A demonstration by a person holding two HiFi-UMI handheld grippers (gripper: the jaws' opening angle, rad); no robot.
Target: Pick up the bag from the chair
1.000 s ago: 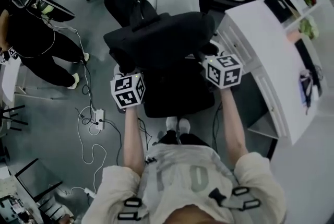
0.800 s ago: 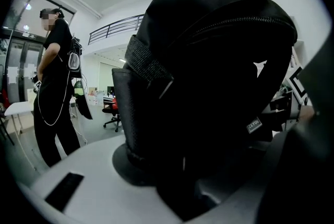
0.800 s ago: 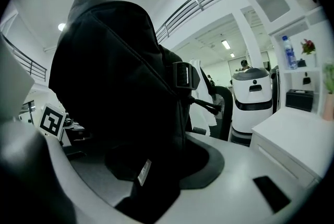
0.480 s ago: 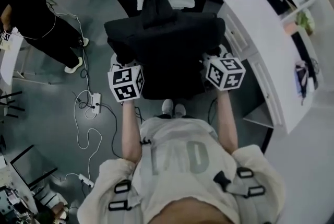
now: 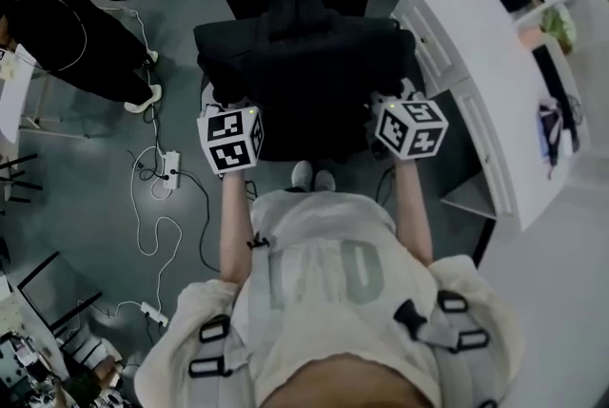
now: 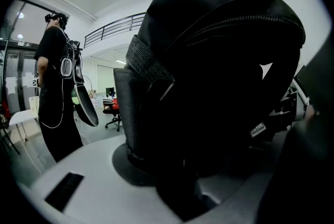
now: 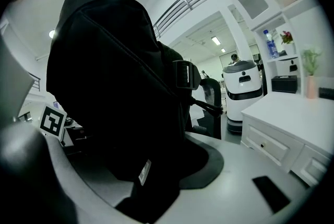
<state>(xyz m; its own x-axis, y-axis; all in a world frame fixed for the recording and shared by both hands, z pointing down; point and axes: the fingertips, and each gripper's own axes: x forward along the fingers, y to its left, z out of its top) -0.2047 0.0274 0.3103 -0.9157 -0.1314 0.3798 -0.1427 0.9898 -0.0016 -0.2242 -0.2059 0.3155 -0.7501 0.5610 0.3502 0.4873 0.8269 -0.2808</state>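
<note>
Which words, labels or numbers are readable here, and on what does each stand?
Left gripper view, tag on the black bag: too small to read.
Right gripper view, second tag: blurred.
The shirt print: large letters, unclear.
Both marker cubes: square patterns, no words.

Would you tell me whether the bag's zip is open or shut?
Shut, it seems: in the left gripper view the zip on the bag runs closed across its top.

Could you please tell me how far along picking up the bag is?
Done: the left gripper and right gripper are clamped on opposite ends of the black bag. In hand: holding it between them. Left: whether it clears the chair cannot be told.
</note>
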